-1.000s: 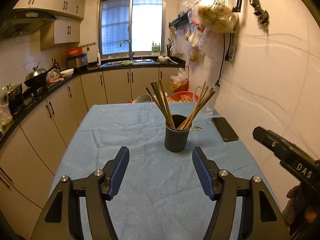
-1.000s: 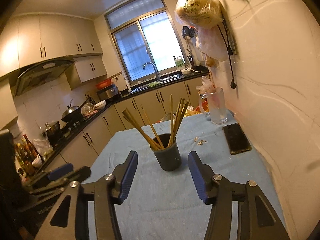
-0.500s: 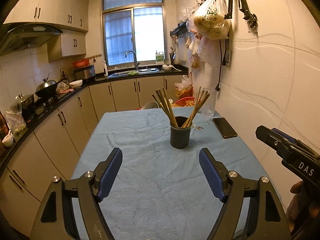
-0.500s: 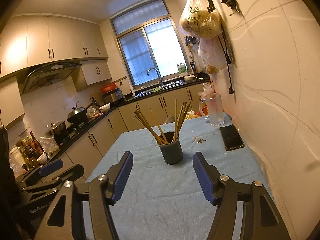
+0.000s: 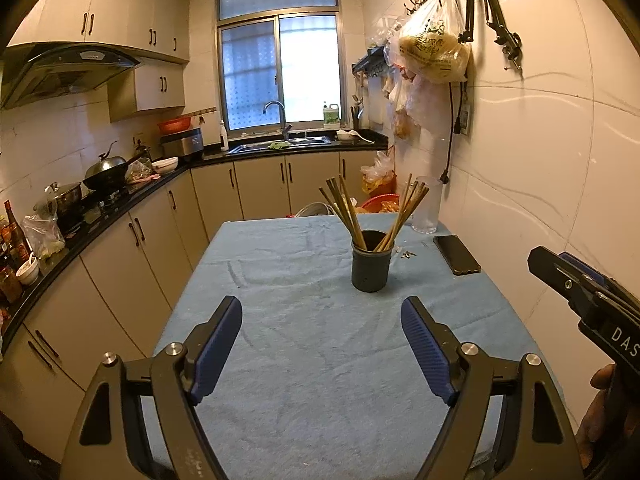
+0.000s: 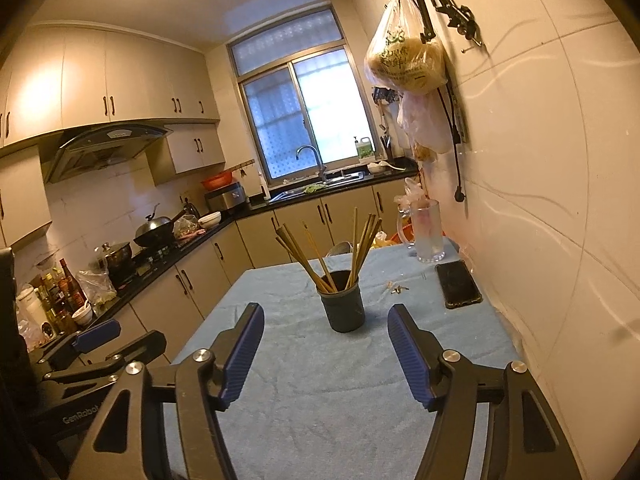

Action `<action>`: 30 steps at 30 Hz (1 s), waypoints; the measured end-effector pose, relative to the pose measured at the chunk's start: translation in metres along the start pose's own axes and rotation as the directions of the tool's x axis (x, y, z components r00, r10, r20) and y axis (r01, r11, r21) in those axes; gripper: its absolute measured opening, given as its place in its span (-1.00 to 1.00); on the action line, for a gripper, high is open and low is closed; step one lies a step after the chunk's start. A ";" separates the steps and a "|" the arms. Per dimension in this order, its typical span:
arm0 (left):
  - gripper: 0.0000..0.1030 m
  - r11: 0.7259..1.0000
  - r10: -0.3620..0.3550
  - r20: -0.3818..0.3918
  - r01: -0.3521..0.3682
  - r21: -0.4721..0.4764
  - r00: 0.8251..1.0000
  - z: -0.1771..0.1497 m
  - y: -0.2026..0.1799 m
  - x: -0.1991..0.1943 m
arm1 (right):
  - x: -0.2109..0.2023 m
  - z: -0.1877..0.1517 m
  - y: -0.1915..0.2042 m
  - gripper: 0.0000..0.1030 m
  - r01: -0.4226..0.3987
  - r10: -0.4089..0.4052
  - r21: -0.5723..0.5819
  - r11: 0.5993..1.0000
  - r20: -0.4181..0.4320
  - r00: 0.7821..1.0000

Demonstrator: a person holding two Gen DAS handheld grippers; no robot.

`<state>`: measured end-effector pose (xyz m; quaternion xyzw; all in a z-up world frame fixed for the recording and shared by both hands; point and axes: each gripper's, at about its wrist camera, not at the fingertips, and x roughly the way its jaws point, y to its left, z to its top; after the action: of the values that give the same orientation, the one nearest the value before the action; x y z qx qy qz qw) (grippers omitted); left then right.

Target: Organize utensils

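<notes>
Blue cloth (image 5: 304, 344) is covering the kitchen table. Dark holder (image 5: 370, 261) is standing upright on it, chopsticks (image 5: 345, 210) leaning out in two bunches. Phone (image 5: 456, 255) is lying right of the holder, glass pitcher (image 6: 429, 233) standing beyond it by the wall. Left gripper (image 5: 322, 345) and right gripper (image 6: 325, 350) are both hovering short of the holder, jaws wide, gripping nothing.

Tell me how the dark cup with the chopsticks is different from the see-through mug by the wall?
The dark cup is solid-coloured, has no visible handle and holds chopsticks. The see-through mug is clear, taller, has a handle, and stands farther back near the wall. Both stand upright on the blue cloth.
</notes>
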<state>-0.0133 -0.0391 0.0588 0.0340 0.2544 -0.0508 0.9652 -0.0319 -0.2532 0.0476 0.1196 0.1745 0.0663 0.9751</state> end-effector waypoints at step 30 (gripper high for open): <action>0.69 0.999 0.037 0.028 -0.036 -0.026 0.999 0.005 0.010 -0.011 | -0.012 0.011 0.018 0.35 0.108 -0.104 -0.077 0.991 0.045 0.994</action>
<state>-0.0195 -0.0291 0.0694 0.0256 0.2407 -0.0303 0.9698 -0.0407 -0.2400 0.0656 0.0725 0.1579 0.0188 0.9846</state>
